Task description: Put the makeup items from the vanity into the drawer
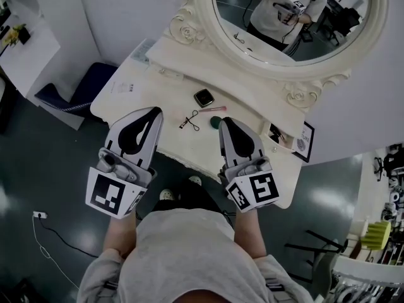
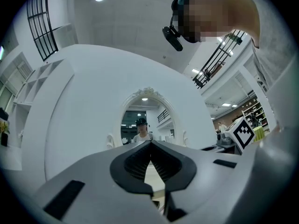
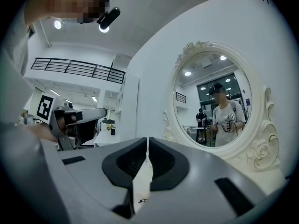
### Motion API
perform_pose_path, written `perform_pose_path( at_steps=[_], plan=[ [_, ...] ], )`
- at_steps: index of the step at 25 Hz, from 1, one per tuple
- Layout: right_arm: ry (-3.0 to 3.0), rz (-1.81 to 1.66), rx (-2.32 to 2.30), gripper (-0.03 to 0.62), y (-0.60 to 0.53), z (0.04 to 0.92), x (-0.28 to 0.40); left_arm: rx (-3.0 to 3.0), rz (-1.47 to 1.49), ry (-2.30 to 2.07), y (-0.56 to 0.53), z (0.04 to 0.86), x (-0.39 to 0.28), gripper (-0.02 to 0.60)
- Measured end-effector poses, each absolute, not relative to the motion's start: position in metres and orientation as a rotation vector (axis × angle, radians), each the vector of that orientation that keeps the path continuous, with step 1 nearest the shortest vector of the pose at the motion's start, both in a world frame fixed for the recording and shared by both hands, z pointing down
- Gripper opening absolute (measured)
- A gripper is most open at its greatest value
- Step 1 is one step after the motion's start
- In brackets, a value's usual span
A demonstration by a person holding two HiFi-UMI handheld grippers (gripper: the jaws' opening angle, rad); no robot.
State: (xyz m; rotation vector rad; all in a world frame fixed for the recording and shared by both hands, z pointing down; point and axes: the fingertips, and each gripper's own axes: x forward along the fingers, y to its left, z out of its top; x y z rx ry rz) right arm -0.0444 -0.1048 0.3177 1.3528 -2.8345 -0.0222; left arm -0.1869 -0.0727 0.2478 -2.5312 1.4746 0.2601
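On the white vanity, below the oval mirror, lie a black square compact, a thin dark eyelash curler and a pink stick. A small green round item shows partly beside my right gripper. My left gripper hovers over the vanity's front edge, left of the curler, shut and empty. My right gripper is just right of the curler, also shut with nothing in it. The jaws meet at the tips in the left gripper view and the right gripper view. No drawer is visible.
A small framed picture leans at the vanity's right end, with small items beside it. A paper sheet lies on the left end. A blue seat stands left of the vanity. A cable runs across the floor.
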Motion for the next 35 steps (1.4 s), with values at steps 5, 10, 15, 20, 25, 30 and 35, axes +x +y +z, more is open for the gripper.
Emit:
perform_pose_path(
  at_steps=[5,10,15,20,25,30,35],
  plan=[
    [-2.814,-0.005,1.34,0.026,-0.116,0.328,-0.047,-2.55,0.257,1.463,-0.086,0.252,-0.186,0.014],
    [-2.792,0.032,1.308,0.028,-0.138,0.339,-0.052,-2.577,0.207,1.45,-0.106,0.261,-0.185,0.014],
    [-2.744,0.065,1.26,0.027,-0.163,0.357,-0.06,-2.619,0.119,1.461,-0.127,0.281,-0.189,0.014],
    [-2.687,0.127,1.203,0.027,-0.184,0.382,-0.068,-2.636,0.099,1.495,-0.145,0.293,-0.195,0.014],
    [-2.624,0.192,1.118,0.028,-0.194,0.417,-0.076,-2.644,0.087,1.527,-0.157,0.306,-0.199,0.014],
    [-2.548,0.263,1.024,0.028,-0.198,0.455,-0.082,-2.648,0.072,1.573,-0.167,0.316,-0.204,0.014],
    [-2.459,0.348,0.916,0.028,-0.197,0.498,-0.084,-2.649,0.056,1.61,-0.173,0.326,-0.207,0.014]
  ],
)
